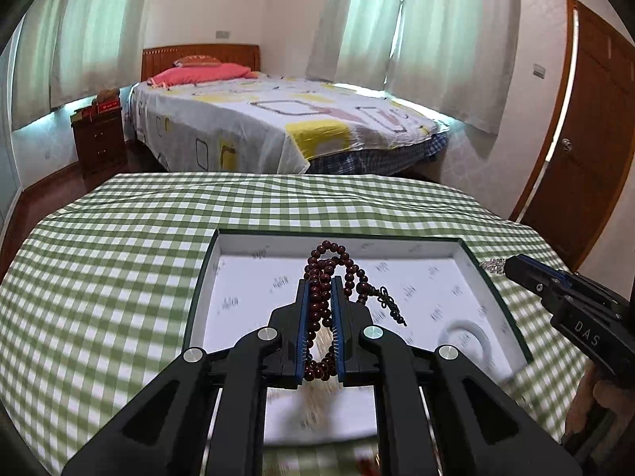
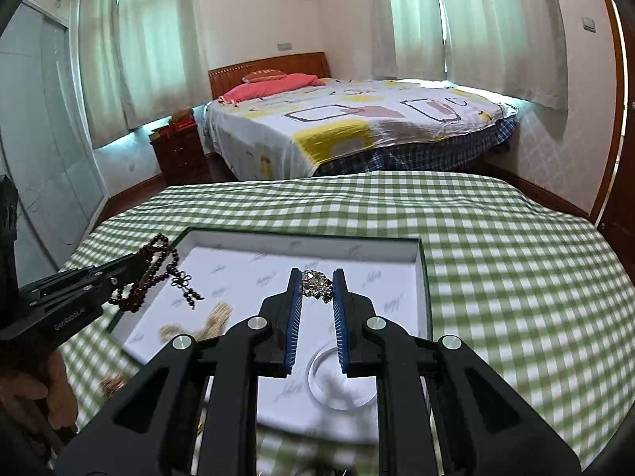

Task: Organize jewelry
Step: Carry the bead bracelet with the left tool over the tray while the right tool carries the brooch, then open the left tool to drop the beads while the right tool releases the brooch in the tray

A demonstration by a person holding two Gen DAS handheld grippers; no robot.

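My left gripper [image 1: 320, 282] is shut on a dark red bead bracelet [image 1: 317, 301], whose loops and tassel dangle above the white-lined tray [image 1: 464, 261]. From the right wrist view the same left gripper [image 2: 133, 263] hangs at the tray's left edge with the dark red bead bracelet [image 2: 152, 273]. My right gripper [image 2: 316, 274] is shut on a bunched silver chain [image 2: 316, 286] over the tray [image 2: 420, 277]. In the left wrist view the right gripper [image 1: 512, 265] comes in from the right, the silver chain [image 1: 491, 265] at its tip. A beige bead strand [image 2: 214, 321] and a white bangle [image 2: 317, 369] lie in the tray.
The tray sits on a table with a green checked cloth [image 2: 516, 277]. A person's hand [image 2: 43, 388] holds the left gripper's handle. Small brownish pieces [image 2: 113, 384] lie on the cloth left of the tray. A bed [image 1: 278, 119], a nightstand [image 1: 99, 142] and a door [image 1: 587, 139] stand beyond.
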